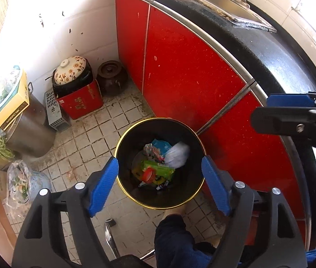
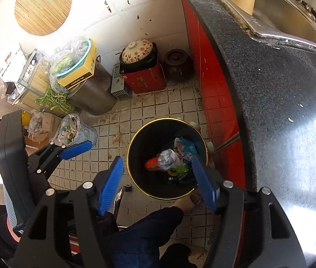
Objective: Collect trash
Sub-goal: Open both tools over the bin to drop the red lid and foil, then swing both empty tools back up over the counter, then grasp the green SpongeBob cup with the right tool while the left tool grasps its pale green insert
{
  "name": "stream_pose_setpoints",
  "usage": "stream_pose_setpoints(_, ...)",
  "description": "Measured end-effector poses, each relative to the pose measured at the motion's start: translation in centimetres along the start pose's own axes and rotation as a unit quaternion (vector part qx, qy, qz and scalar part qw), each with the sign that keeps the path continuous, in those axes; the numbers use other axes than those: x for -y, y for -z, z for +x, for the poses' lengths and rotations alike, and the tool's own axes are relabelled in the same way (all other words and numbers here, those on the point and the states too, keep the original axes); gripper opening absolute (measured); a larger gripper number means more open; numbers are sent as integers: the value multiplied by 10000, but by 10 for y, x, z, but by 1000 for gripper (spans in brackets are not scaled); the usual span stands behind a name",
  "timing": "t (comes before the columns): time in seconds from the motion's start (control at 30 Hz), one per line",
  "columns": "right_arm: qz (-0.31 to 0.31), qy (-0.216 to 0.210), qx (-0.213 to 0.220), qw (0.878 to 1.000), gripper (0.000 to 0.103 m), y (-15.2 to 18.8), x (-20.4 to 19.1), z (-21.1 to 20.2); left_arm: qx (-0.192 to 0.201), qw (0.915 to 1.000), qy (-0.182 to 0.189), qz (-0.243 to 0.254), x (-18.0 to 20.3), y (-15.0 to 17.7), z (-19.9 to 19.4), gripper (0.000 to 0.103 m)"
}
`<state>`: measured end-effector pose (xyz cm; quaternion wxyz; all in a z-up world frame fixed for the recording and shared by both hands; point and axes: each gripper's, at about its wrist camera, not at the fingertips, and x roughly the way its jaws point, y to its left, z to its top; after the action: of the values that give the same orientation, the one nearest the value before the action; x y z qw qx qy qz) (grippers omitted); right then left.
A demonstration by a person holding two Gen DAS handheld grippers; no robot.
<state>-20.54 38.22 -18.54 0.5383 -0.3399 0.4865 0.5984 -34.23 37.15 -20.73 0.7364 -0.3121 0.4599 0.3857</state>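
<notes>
1. the left gripper point(image 1: 160, 185) points steeply down over the round black trash bin point(image 1: 124, 143) with the gold rim; its blue pads point(image 1: 103, 185) stand well apart, one over each side of the bin's rim, with nothing between them.
2. the right gripper point(image 2: 158, 184) points down over the same bin point(image 2: 135, 154) from the counter side; its blue pads point(image 2: 111, 184) are also apart and hold nothing.
3. in the left wrist view the right gripper point(image 1: 292, 111) shows at the right edge, over the counter's front edge; in the right wrist view the left gripper point(image 2: 68, 151) shows at the left, above the floor tiles, fingers spread.
4. the trash lies at the bottom of the bin: a crumpled white plastic bag point(image 1: 177, 154), a green carton point(image 1: 158, 169), a red round lid point(image 1: 148, 175) and a blue printed wrapper point(image 1: 161, 145), all heaped together.
5. the bin stands on the tiled floor point(image 1: 86, 134), just beside the red cabinet doors point(image 1: 191, 71) under the dark stone counter point(image 2: 281, 89).
6. a person's leg in dark trousers point(image 2: 144, 234) and a foot point(image 2: 193, 198) are near the bin's near rim.
7. open floor runs from the bin toward the far wall; along that wall stand a red box point(image 1: 79, 102) bearing a flowered-lid pot point(image 1: 69, 69), a brown jar point(image 1: 112, 77) and a steel drum point(image 1: 32, 129).
8. at the floor's left edge, bags of vegetable scraps point(image 1: 19, 181) narrow the room.
</notes>
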Motion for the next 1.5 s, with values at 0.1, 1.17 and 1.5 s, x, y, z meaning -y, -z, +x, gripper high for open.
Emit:
stream_pose_setpoints(0.1, 28, 27, 180, 9998, 68, 7, 6, -20, 8, 9999, -47, 133, 7, -1, -5, 81)
stream_pose_setpoints(1.17, 4812, 2740, 2312, 7999, 83, 465, 222, -313, 475, 8262, 2250, 5142, 476, 97, -93, 96)
stream_pose_setpoints(1.5, 4887, 2617, 2271, 8007, 82, 497, 243, -310, 392, 8151, 2144, 5368, 505, 112, -87, 96)
